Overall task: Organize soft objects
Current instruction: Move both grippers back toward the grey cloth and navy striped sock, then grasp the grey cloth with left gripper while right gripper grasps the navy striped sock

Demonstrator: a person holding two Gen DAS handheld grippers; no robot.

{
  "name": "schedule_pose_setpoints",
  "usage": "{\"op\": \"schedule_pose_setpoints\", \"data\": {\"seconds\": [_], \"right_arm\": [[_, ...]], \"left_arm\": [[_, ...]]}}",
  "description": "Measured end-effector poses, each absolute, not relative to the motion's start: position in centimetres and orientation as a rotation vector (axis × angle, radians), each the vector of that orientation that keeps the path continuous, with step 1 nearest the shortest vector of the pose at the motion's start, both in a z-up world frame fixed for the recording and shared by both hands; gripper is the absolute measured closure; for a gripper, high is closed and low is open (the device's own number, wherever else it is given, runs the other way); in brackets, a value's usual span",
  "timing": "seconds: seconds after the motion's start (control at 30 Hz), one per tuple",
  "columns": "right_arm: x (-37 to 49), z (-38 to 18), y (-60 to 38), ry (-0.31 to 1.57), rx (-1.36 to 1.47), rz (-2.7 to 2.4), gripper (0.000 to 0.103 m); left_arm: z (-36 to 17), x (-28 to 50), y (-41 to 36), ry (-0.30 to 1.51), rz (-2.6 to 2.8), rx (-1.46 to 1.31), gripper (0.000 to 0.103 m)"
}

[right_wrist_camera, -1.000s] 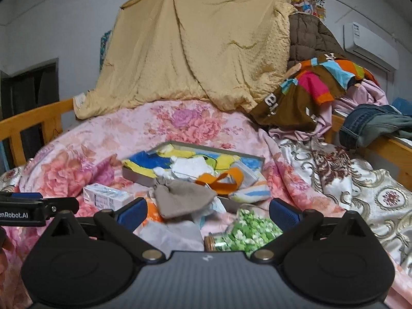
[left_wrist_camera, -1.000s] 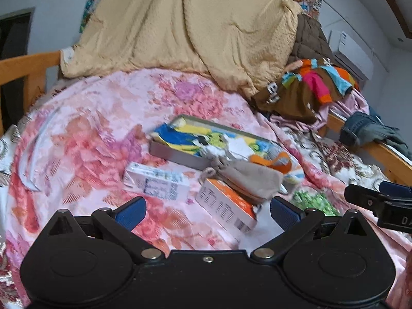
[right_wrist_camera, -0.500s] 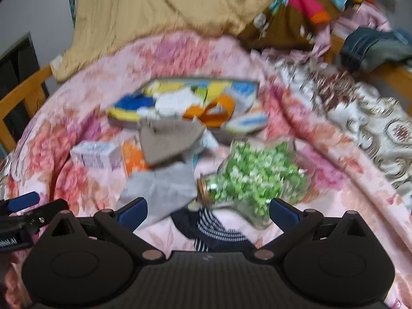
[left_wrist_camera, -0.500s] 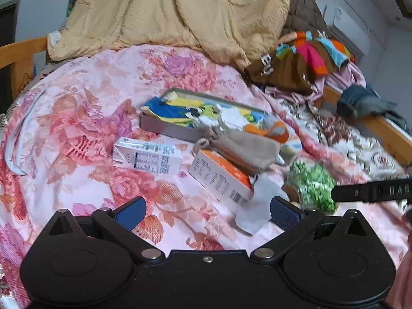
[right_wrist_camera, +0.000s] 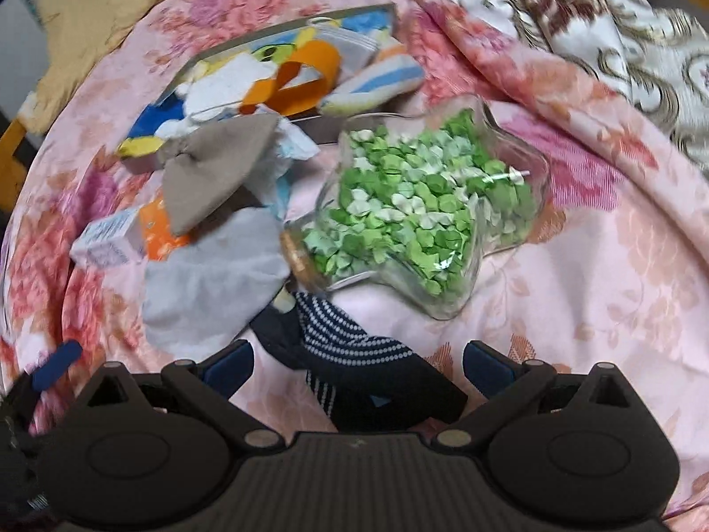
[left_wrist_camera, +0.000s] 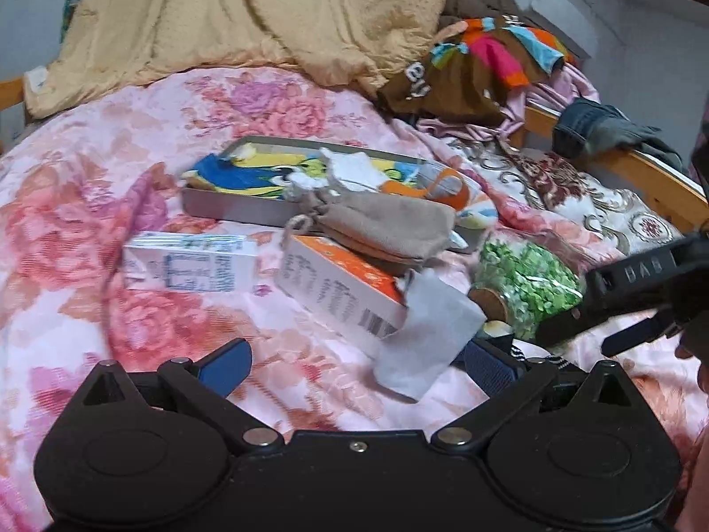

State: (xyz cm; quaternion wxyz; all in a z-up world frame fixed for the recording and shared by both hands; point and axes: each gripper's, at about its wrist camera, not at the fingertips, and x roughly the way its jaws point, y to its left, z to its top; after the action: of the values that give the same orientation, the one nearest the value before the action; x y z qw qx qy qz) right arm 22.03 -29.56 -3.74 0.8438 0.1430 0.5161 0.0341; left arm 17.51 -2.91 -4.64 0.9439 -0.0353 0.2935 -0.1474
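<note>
A dark striped sock (right_wrist_camera: pixel 354 354) lies on the pink floral bedspread, directly between the spread fingers of my open right gripper (right_wrist_camera: pixel 359 365). A grey cloth (right_wrist_camera: pixel 212 283) lies to its left, and a beige drawstring pouch (right_wrist_camera: pixel 212 173) rests farther back over an orange box (right_wrist_camera: pixel 155 226). Seen from the left wrist, the beige pouch (left_wrist_camera: pixel 385 226) sits on the orange box (left_wrist_camera: pixel 336 288), and the grey cloth (left_wrist_camera: pixel 430 328) lies just ahead of my open left gripper (left_wrist_camera: pixel 356 361). A grey tray (left_wrist_camera: pixel 230 204) holds several colourful soft items.
A star-shaped glass jar (right_wrist_camera: pixel 421 204) of green paper stars lies on its side beside the sock. A white carton (left_wrist_camera: pixel 190 261) lies left of the orange box. A yellow blanket (left_wrist_camera: pixel 248 13) and piled clothes (left_wrist_camera: pixel 478 62) fill the back. A wooden bed rail (left_wrist_camera: pixel 642 173) runs along the right.
Both grippers have dipped lower and moved closer to the bedspread. The right gripper has come over the striped sock, which now sits between its fingers.
</note>
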Motion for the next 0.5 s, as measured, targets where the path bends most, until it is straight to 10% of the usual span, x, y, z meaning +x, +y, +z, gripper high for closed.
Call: {"op": "schedule_pose_setpoints", "data": {"seconds": [0.5], "right_arm": [[24.0, -6.9, -30.4, 1.181, 0.431, 0.038, 0.0]], "left_arm": [[-8.1, 20.3, -5.5, 0.606, -0.435, -0.034, 0.006]]}}
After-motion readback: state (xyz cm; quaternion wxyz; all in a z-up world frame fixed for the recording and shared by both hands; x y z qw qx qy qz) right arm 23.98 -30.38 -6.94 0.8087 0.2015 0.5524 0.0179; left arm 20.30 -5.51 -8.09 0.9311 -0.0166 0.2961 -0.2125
